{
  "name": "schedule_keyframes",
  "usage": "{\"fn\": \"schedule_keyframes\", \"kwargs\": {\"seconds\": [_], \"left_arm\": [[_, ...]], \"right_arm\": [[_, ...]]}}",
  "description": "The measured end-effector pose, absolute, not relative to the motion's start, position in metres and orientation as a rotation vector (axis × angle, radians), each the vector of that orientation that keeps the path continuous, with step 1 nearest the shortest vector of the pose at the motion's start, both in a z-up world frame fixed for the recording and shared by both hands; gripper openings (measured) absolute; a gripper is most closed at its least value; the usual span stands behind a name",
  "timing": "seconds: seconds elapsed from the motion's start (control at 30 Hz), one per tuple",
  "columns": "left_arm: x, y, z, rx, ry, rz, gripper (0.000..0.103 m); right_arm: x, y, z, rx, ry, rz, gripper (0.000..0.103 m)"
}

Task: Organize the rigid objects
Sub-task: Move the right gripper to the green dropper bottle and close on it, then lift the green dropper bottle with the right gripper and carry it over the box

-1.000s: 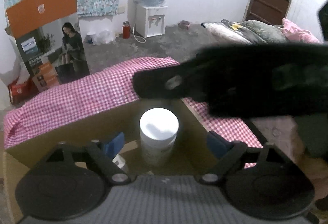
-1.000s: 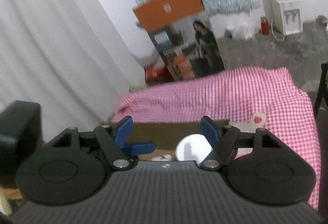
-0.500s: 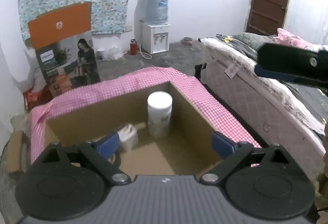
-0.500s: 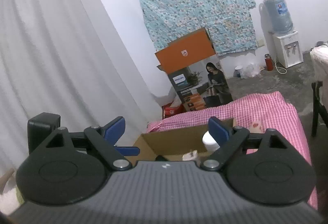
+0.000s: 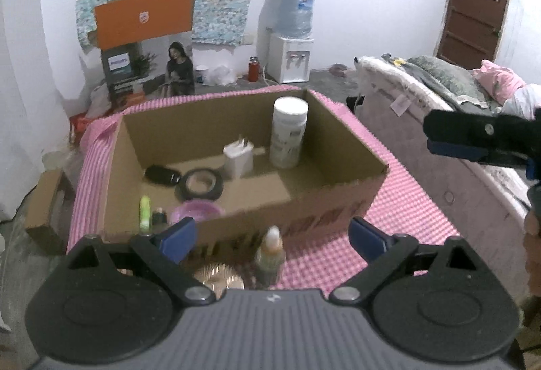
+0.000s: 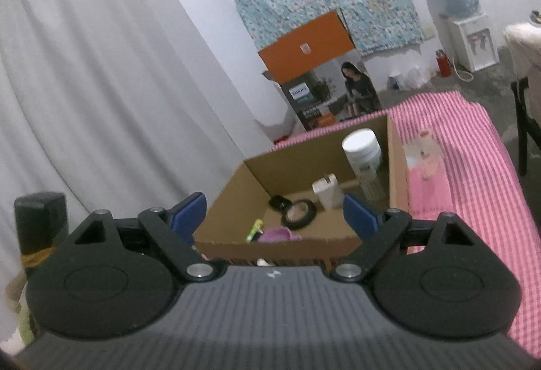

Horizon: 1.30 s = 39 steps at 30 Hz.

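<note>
Orange carton [image 5: 145, 19]: Philips logo (bottle label unreadable).

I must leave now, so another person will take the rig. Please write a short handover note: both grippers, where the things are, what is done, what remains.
Left gripper: open, holds nothing.
Right gripper: open, holds nothing.
In the box on the pink cloth: white jar upright in a far corner, charger, tape roll, a black item, pink bowl, green tube.
Left to do: small bottle stands outside, in front of the box, between the left gripper's fingers; a shiny round item lies beside it.
</note>
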<state>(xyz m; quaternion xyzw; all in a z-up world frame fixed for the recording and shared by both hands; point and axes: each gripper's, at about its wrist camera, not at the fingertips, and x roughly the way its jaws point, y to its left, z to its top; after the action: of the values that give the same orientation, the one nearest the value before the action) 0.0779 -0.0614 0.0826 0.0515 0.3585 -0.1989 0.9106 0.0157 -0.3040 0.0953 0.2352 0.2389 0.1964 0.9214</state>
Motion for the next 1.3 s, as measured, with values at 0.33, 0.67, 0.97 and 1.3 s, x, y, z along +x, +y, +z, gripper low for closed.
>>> {"fn": "schedule_keyframes", "kwargs": {"seconds": [0.33, 0.67, 0.97, 1.3], "left_arm": [[0.052, -0.067, 0.040, 0.162, 0.725, -0.389, 0.096], [0.060, -0.087, 0.017, 0.259, 0.652, -0.409, 0.073], [0.084, -0.093, -0.005, 0.243, 0.663, -0.403, 0.045], [0.100, -0.087, -0.015, 0.177, 0.720, -0.403, 0.040]], "right_arm": [[0.032, -0.279, 0.057, 0.485, 0.601, 0.433, 0.087], [0.062, -0.238, 0.025, 0.459, 0.692, 0.476, 0.055], [0.093, -0.211, 0.005, 0.397, 0.756, 0.492, 0.036], [0.113, -0.199, -0.002, 0.371, 0.773, 0.498, 0.024]]}}
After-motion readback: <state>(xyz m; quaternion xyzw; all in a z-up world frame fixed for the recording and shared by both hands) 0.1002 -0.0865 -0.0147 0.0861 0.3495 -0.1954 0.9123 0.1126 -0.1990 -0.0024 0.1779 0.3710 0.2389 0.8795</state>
